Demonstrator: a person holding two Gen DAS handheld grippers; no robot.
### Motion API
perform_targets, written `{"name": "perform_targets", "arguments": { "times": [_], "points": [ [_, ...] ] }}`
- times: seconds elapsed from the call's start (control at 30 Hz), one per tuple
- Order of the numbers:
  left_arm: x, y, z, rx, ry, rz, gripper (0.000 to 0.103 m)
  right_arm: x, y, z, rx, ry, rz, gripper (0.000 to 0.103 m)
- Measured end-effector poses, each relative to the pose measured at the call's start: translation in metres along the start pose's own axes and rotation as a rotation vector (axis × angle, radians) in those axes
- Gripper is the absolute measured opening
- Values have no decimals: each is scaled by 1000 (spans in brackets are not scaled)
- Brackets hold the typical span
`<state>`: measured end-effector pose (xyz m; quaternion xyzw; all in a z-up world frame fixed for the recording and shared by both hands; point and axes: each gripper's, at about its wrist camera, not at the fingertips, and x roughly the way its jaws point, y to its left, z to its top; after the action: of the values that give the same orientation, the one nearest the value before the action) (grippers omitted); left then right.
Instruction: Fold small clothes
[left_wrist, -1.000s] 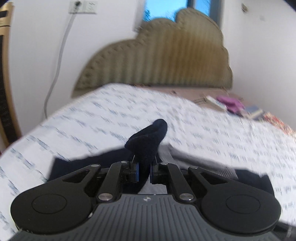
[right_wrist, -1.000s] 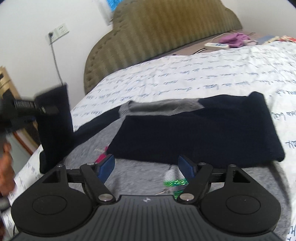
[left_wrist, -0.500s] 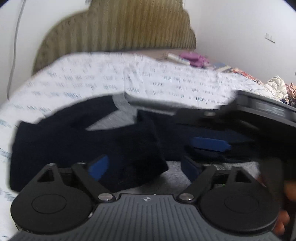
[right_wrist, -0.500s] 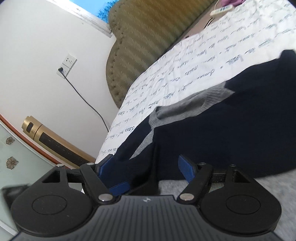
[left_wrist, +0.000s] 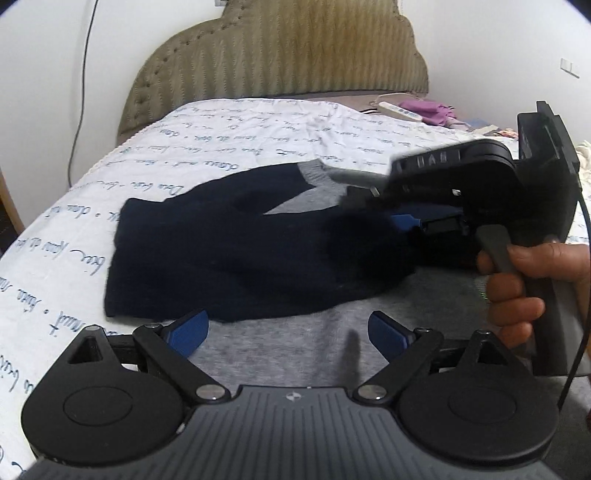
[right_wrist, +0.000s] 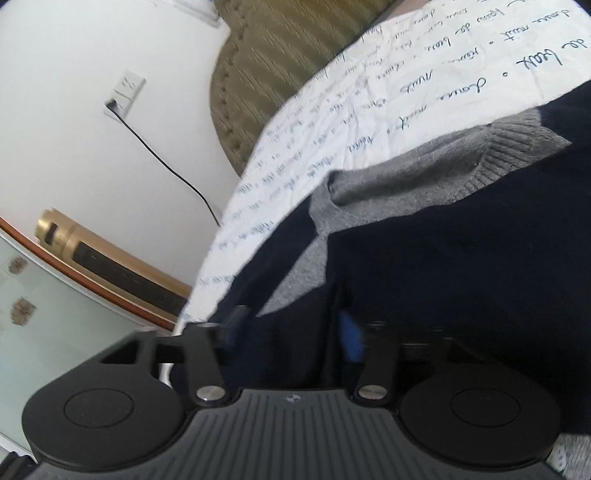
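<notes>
A small grey sweater (left_wrist: 306, 343) with navy sleeves lies on the bed. The left navy sleeve (left_wrist: 236, 251) is folded across its chest. My left gripper (left_wrist: 288, 332) is open and empty just above the grey body, near the sleeve's cuff. My right gripper (left_wrist: 410, 221), held in a hand, reaches in from the right onto the navy fabric. In the right wrist view its fingers (right_wrist: 349, 334) are partly closed around a fold of navy sleeve (right_wrist: 443, 266), below the grey ribbed collar (right_wrist: 424, 177). Blur hides whether they pinch it.
The bed has a white sheet with blue script (left_wrist: 240, 133) and an olive padded headboard (left_wrist: 280, 55). A remote and purple cloth (left_wrist: 428, 110) lie at the far right. A wall socket with a black cord (right_wrist: 125, 92) and a gold-framed chair (right_wrist: 110, 262) stand left of the bed.
My left gripper let go of the navy sleeve, laid it across the sweater and drew back open. My right gripper rolled over, moved onto the sleeves and narrowed its fingers on the navy fabric.
</notes>
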<state>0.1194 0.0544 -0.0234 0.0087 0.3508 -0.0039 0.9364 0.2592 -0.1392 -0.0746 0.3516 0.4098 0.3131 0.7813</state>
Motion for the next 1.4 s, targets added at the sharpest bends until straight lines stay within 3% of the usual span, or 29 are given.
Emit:
{"name": "perform_targets", "arguments": {
  "times": [0.1,0.27,0.5,0.8,1.07,1.4],
  "points": [
    [2,5,4,-20,2,8,94,1,3,1,-23,21,-44,9],
    [8,14,12,-60,18,62,94,-4,28,12,-102,-5,-56,7],
    [8,42,21,-153,21,109,94,-44,61,43,-246,-171,-146,6],
    [15,63,27,-244,58,115,94,-98,26,52,-178,-246,-208,6],
    [19,57,36,-205,53,135,95,-128,-1,40,-105,-283,-224,6],
    [23,61,51,-158,28,178,97,-137,-50,28,21,-261,-239,6]
  ]
}}
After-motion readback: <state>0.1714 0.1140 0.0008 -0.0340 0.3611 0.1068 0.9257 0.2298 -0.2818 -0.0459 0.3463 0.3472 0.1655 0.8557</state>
